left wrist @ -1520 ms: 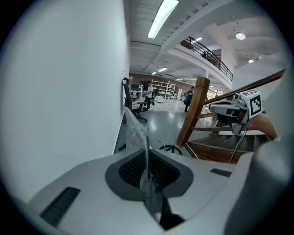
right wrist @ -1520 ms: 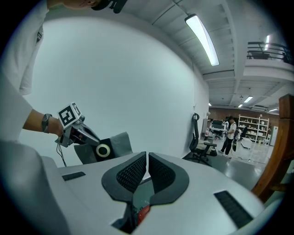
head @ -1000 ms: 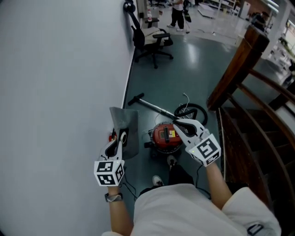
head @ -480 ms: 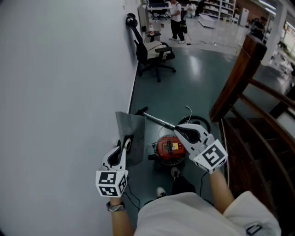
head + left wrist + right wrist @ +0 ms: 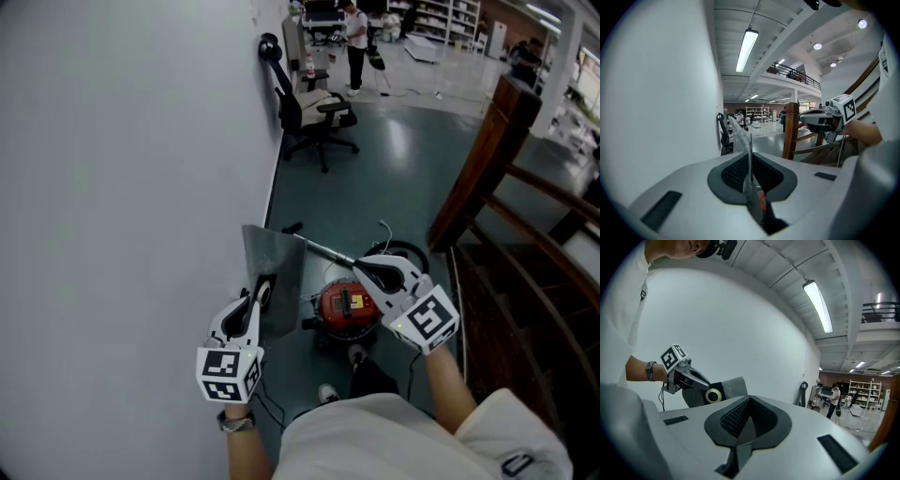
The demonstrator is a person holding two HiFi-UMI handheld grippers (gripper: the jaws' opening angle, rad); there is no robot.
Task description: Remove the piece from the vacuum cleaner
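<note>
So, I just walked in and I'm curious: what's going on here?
A person stands over a red vacuum cleaner on the floor. The left tongs are clamped on a flat grey piece, held up beside the wall, apart from the vacuum. The right tongs are shut and empty.

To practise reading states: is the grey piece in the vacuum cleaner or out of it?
Out. The left tool grips the grey piece, held apart from the red vacuum cleaner standing on the floor.
</note>
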